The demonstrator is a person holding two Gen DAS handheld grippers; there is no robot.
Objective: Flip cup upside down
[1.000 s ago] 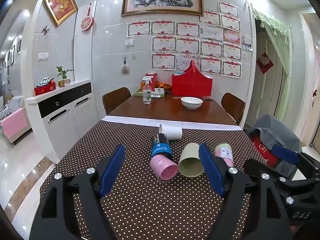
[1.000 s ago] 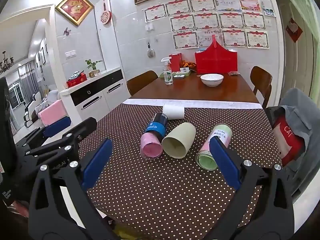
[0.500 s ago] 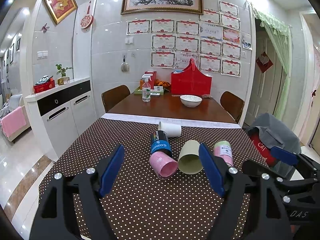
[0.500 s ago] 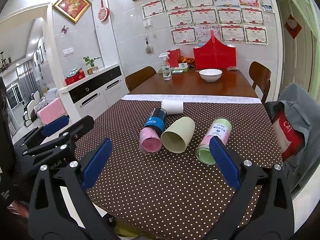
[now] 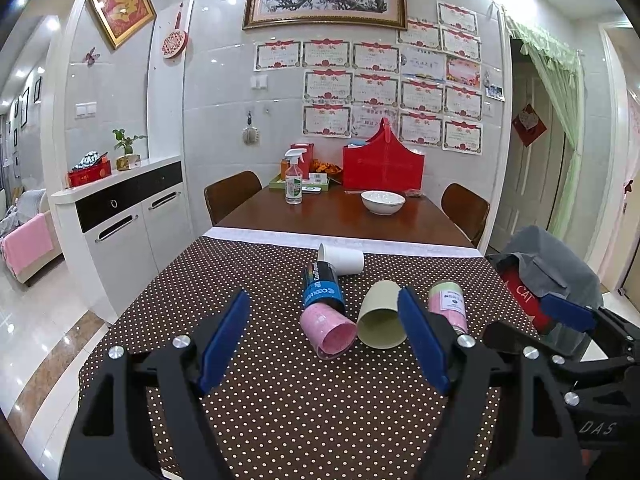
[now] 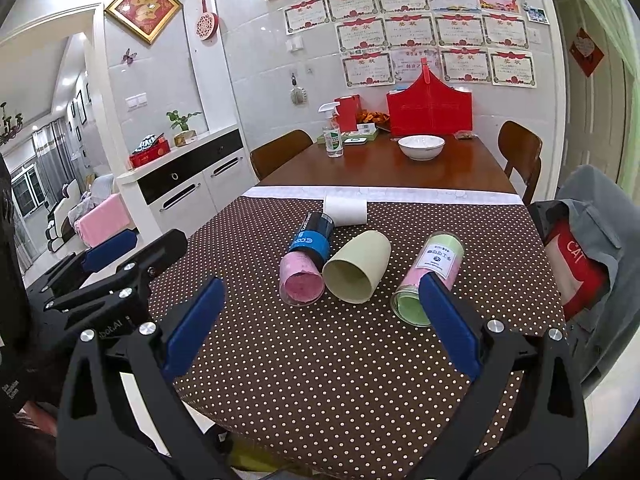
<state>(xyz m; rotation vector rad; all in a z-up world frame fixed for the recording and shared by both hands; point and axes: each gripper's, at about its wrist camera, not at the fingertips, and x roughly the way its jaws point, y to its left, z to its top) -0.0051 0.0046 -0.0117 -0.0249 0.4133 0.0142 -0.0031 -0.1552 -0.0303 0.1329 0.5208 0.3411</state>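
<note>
- Five cups are seen lying on their sides on the polka-dot cloth of the counter [image 6: 320, 380], none yet upended; which one is meant cannot be told from the task, though the beige cup [image 6: 356, 270] lies most centrally, its open mouth turned toward the cameras.
- The beige cup [image 5: 380, 322] is judged to be light, stiff plastic with a smooth, somewhat slippery wall; being round and on its side, it is likely to roll if nudged.
- A hold across the body near the mouth, one finger on each side wall, is judged best, so that the cup can be swung rim-down onto the cloth.
- Just beside it on its left, the pink cup [image 6: 302, 282] lies apparently touching it, with the blue-and-black cup [image 6: 314, 236] resting against the pink one from behind; little room is left for a finger on that side.
- The white paper cup [image 6: 345, 209] lies farther back; the green-and-pink labelled cup [image 6: 430, 276] lies apart to the right.
- The right gripper [image 6: 320, 324] is held wide, short of the cups, with nothing between its jaws.
- The left gripper [image 5: 322, 340] is likewise spread wide and empty, above the near cloth.
</note>
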